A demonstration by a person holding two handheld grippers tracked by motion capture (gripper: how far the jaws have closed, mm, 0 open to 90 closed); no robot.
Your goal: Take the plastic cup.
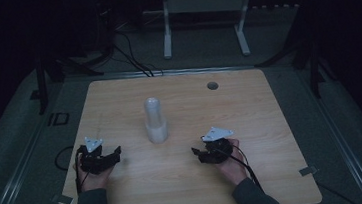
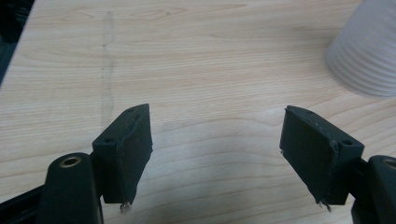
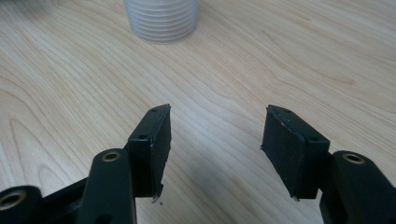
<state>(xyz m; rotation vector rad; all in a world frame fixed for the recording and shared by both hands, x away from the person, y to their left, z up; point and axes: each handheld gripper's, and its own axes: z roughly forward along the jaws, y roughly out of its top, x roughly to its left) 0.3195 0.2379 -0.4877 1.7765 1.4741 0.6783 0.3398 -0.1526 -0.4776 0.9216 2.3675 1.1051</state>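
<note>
Your left gripper and right gripper both sit wide open, holding nothing. The white stack of cups stands upright on the wooden table, between them, a bit farther away.

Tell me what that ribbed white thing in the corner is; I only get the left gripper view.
Observer: The high view shows a tall white stack, probably cups, standing upright near the middle of the table.
Operator: Is there a second claw?
Observer: Yes, the right claw is at the stack's right, nearer the person.
Operator: Holding anything?
Observer: No, in the right gripper view its jaws stand open with bare wood between them.
</note>
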